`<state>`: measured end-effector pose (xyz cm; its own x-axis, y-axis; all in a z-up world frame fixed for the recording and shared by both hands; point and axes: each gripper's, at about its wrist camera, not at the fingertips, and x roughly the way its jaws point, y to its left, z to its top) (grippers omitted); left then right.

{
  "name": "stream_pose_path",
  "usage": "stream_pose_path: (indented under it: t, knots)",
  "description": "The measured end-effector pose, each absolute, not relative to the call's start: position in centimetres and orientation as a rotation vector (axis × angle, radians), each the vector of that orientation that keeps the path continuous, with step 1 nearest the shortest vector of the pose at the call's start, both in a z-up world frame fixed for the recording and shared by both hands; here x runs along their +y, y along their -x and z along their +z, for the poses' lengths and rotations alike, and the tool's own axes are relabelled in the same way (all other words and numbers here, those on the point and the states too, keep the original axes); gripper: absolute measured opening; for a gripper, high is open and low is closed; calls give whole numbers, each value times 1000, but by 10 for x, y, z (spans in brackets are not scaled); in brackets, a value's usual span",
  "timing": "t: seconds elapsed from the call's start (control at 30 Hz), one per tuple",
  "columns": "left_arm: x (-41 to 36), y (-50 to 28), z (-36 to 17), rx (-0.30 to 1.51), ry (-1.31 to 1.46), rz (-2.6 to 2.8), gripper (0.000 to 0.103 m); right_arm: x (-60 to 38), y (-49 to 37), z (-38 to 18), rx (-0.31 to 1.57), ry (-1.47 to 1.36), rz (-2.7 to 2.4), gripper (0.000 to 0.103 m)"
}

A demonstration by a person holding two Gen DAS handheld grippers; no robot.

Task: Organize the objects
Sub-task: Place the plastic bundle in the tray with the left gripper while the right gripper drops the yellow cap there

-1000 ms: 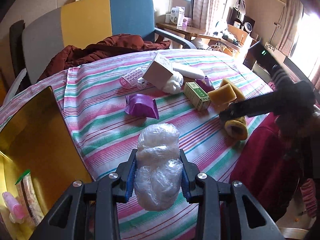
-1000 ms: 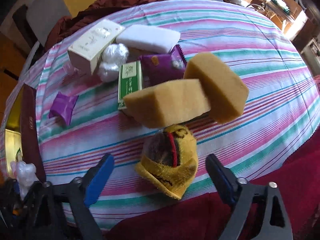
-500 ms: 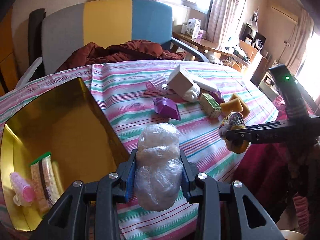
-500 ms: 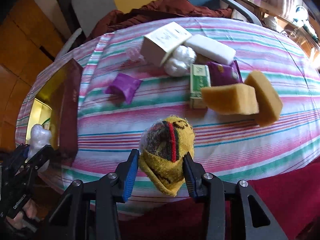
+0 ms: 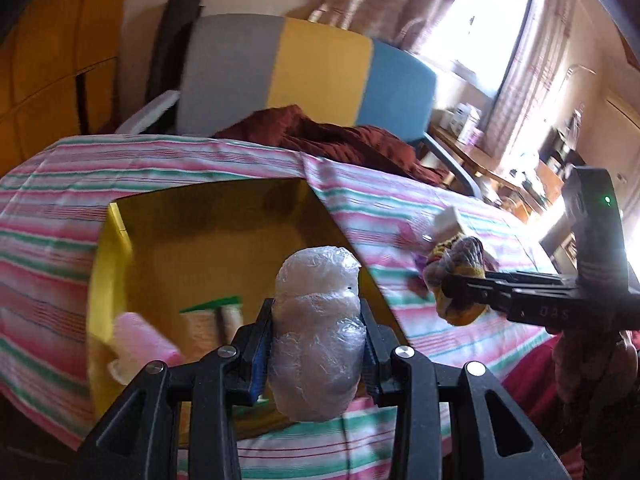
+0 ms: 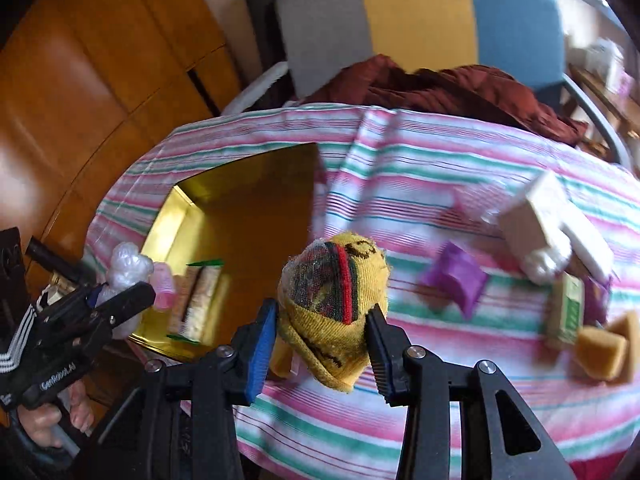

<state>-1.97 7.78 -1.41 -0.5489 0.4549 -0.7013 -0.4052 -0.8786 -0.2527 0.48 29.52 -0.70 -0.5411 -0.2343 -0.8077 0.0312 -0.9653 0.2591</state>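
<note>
My left gripper [image 5: 316,344] is shut on a clear plastic-wrapped bundle [image 5: 316,328], held above the near edge of an open gold box [image 5: 224,232]. Inside the box lie a pink roller [image 5: 140,340] and a green-ended packet [image 5: 212,316]. My right gripper [image 6: 324,340] is shut on a yellow sock ball [image 6: 332,300] with red and green stripes, just right of the gold box [image 6: 248,216]. In the left wrist view the right gripper [image 5: 452,280] carries the sock ball [image 5: 456,272] at the right. The left gripper [image 6: 120,296] with the bundle [image 6: 128,264] shows at the box's left.
On the striped tablecloth [image 6: 440,184] lie a purple packet [image 6: 456,280], a cream carton [image 6: 532,216], a green box [image 6: 568,308] and yellow sponges [image 6: 608,344]. A maroon garment [image 6: 440,84] lies over the grey, yellow and blue chair [image 6: 416,12] behind. A hand [image 6: 52,420] holds the left gripper's handle.
Both grippers have swung left toward the gold box. The right gripper, open around the sock ball a second ago, shut on it and lifted it. The left kept its bundle.
</note>
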Motion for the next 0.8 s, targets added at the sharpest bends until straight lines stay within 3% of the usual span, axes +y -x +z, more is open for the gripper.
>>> stream_pose_path:
  t: [0.3, 0.67, 0.8]
  knots:
    - [1, 62, -18, -162, 1159, 2585, 37, 238, 52, -8, -185, -1396, -2525, 43]
    - [-13, 102, -44, -51, 1246, 2641, 39, 207, 118, -27, -66, -1461, -2526, 43]
    - [-5, 114, -49, -5, 1263, 2639, 53, 214, 137, -34, -70, -1462, -2607, 59]
